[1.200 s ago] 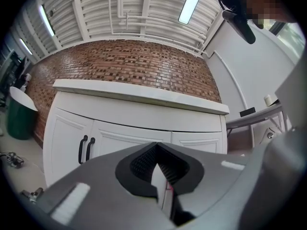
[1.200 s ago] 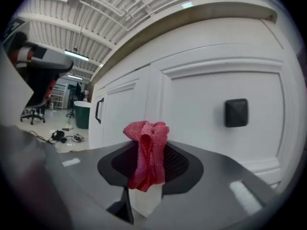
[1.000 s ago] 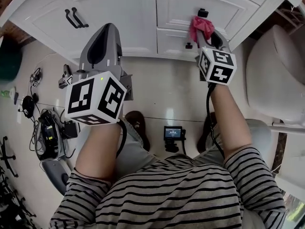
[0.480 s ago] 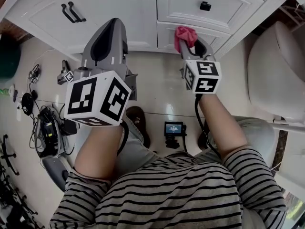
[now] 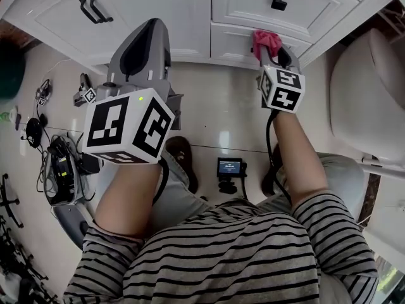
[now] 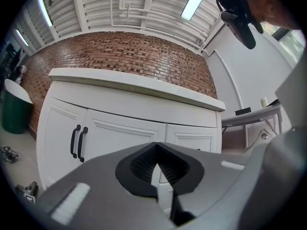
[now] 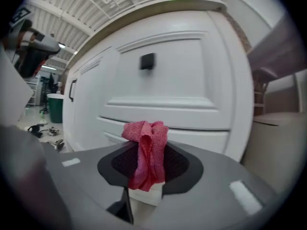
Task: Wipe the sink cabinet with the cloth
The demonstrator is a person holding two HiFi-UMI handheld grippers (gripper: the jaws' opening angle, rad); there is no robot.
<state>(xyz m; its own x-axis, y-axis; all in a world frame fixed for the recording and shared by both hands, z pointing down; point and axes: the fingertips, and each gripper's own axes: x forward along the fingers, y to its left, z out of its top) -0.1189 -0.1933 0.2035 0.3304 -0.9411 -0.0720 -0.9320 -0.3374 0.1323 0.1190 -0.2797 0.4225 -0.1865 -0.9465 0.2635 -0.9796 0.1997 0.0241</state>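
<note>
The white sink cabinet (image 5: 190, 11) fills the top of the head view, with two black bar handles (image 5: 92, 8) on its left doors and a black knob (image 5: 278, 4) on a right drawer. My right gripper (image 5: 267, 45) is shut on a crumpled pink cloth (image 5: 267, 40), which is pressed against the lower right drawer front (image 5: 237, 43). In the right gripper view the cloth (image 7: 146, 150) bunches between the jaws, below the knob (image 7: 147, 61). My left gripper (image 5: 147, 33) hangs shut and empty in front of the left doors (image 6: 120, 133), away from the cabinet.
A white toilet (image 5: 370, 100) stands at the right. Cables and small devices (image 5: 60, 163) lie on the tile floor at the left, and a small screen device (image 5: 229, 168) sits between the person's shoes. A dark green bin (image 6: 14, 111) stands left of the cabinet.
The right gripper with the cloth went down and left from beside the upper drawer knob to the lower drawer, then shifted back right along it. The left gripper barely moved.
</note>
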